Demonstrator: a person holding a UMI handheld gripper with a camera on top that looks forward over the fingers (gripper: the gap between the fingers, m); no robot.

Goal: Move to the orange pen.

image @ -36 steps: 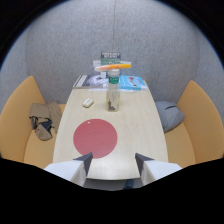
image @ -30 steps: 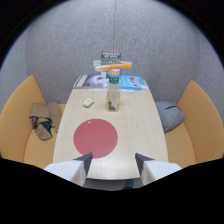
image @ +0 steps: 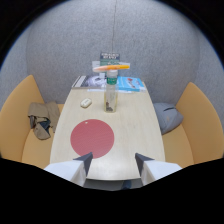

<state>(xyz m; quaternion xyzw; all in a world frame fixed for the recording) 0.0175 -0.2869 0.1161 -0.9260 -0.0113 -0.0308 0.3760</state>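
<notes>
Gripper (image: 111,161) hovers level, open, orange pen (image: 114,65) seemingly far beyond bottle (image: 111,94).

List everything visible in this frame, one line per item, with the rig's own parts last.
table: 1, pale wood, ahead of the claw
red mat: 1, round, near end of table
bottle: 1, clear with green cap, beyond the mat
orange pen: 1, far end, above the bottle, on a clear stand
small white object: 1, beside the bottle
magazines: several, far end of table
benches: 2, orange, either side
grey cushion: 1, on one bench
bag: 1, tan, on the other bench
claw: 1, white fingers, open, nothing between
</notes>
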